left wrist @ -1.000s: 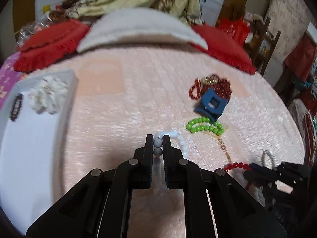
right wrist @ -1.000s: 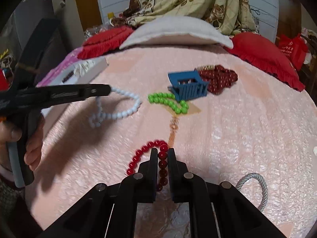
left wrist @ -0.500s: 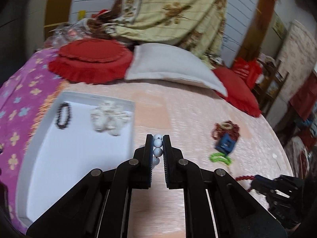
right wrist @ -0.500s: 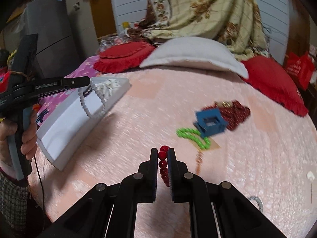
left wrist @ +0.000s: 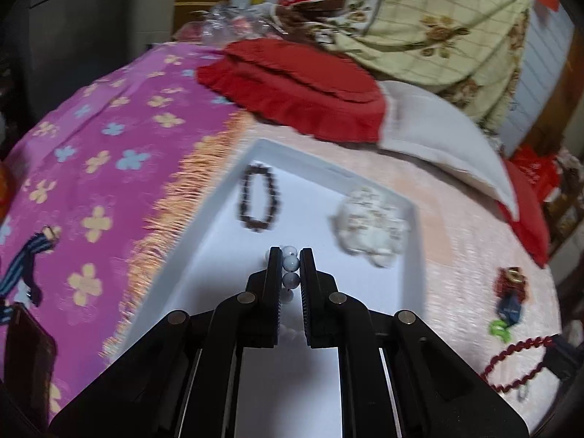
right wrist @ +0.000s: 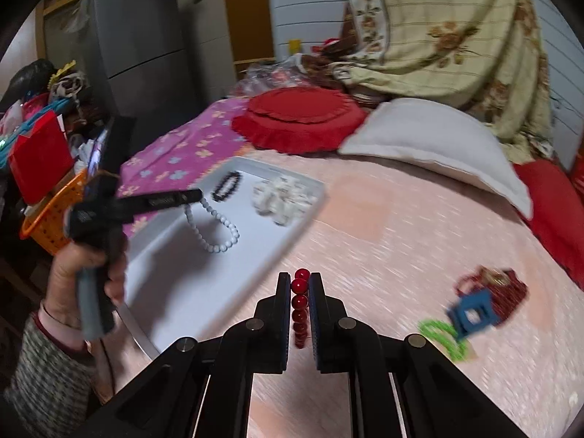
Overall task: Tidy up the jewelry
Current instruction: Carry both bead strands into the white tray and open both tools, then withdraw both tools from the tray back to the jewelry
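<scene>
Left gripper (left wrist: 290, 266), pinching the white beads (right wrist: 219, 230), swung over the tray (left wrist: 365, 179); right gripper (right wrist: 300, 294), pinching red beads (right wrist: 299, 301), followed just short of the tray — drop-off looked next.

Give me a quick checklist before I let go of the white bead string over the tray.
1. Left gripper shut on the white bead bracelet: ok.
2. Bracelet hangs over the white tray: ok.
3. Drop spot clear of the dark bracelet and the white cluster in the tray: ok.
4. Bracelet's loop touching the tray floor: cannot tell.
5. Right gripper shut on the red bead string: ok.
6. Red string above the tray: not ok, over the pink bedspread.
</scene>
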`<action>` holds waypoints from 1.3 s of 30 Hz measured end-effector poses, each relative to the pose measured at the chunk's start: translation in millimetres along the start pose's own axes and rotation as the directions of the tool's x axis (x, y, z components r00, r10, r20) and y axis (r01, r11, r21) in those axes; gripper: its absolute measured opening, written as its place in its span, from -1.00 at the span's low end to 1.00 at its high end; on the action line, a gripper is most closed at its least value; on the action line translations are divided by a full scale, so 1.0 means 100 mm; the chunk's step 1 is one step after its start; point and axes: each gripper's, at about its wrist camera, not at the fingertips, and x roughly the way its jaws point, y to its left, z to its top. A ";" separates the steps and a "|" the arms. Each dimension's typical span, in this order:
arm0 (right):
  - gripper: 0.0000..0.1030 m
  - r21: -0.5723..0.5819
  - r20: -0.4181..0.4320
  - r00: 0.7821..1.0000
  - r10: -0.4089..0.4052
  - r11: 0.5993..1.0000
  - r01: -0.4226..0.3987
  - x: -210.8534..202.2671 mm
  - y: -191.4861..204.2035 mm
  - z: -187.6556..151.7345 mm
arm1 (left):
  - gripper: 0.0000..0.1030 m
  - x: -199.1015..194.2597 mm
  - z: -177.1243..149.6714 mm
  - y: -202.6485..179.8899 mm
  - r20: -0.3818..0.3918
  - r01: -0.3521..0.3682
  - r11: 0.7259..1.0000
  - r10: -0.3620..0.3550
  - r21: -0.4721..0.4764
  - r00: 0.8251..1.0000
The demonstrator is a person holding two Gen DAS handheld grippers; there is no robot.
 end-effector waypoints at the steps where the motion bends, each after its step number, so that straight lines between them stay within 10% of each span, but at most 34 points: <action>1: -0.83 -0.003 -0.008 1.000 0.011 1.000 -0.011 0.07 0.05 0.06 | -0.85 0.03 0.00 0.03 -0.002 -0.021 1.000 0.021 -0.004 1.000; 14: -0.83 0.110 -0.099 0.965 0.242 0.967 -0.231 1.28 0.55 0.76 | -0.85 0.32 0.04 0.38 -0.047 -0.001 0.995 -0.003 -0.096 0.999; 35: -0.83 0.109 -0.230 0.971 0.068 0.993 -0.044 2.36 0.28 0.90 | -0.85 0.45 0.09 0.28 -0.037 0.028 0.993 -0.033 -0.119 0.999; 39: -0.70 0.140 -0.237 0.965 0.109 0.987 -0.077 2.31 0.29 0.85 | -0.26 0.30 0.10 0.26 0.000 0.084 0.987 -0.085 -0.134 0.996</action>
